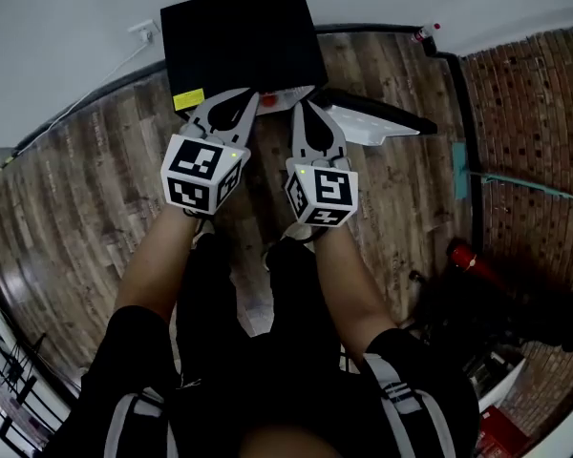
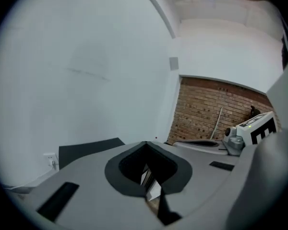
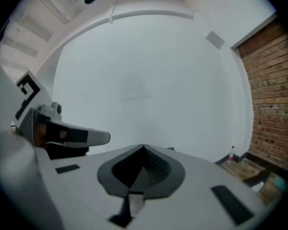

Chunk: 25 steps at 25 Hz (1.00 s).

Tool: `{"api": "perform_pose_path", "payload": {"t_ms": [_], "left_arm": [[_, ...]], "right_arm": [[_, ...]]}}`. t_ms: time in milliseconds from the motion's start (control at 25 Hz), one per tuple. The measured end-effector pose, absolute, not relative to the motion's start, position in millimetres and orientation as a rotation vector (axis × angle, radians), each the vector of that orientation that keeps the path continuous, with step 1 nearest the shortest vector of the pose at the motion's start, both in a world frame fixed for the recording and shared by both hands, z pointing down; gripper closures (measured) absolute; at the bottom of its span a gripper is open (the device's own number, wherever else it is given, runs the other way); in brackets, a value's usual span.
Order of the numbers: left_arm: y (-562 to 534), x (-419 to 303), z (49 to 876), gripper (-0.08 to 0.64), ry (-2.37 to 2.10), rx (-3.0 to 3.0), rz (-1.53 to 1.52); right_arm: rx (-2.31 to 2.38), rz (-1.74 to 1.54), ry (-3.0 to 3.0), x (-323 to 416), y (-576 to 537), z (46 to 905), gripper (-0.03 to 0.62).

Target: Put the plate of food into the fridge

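Left hand-held gripper and right hand-held gripper are side by side above the floor — jaws of each closed together, nothing between them. Plate: not in any view. The black box at the wall ahead is probably the fridge; the white panel beside it may be its open door. Judgement: carrying not begun. To do it well — find the plate first, open the jaws before reaching, take the rim from both sides, and keep it level.
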<state>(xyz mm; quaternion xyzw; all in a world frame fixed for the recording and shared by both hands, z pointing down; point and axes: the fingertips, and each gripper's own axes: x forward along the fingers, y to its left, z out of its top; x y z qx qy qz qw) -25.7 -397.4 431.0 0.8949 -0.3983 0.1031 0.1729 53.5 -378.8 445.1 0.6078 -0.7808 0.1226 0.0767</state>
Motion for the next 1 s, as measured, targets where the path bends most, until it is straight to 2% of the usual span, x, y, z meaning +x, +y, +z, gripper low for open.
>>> {"api": "perform_pose_path", "payload": {"t_ms": [240,480,720,1000], "left_arm": [[-379,-38,244,0.563,-1.222,2.476,0.302],[-350,-20,115,0.563,-1.255,2.568,0.288],[-342,-7,58,0.563,-1.246,2.657,0.201],[-339,-8,34,0.563,-1.286,2.692,0.171]], "right_arm": [[1.864,0.331,-2.348,71,-367,238,0.578],[1.89,0.267,-2.358,74,-344,114,0.579],[1.91,0.177,-2.449,64,-336,56,0.579],[1.913,0.024,-2.477,56,-332,25,0.578]]}}
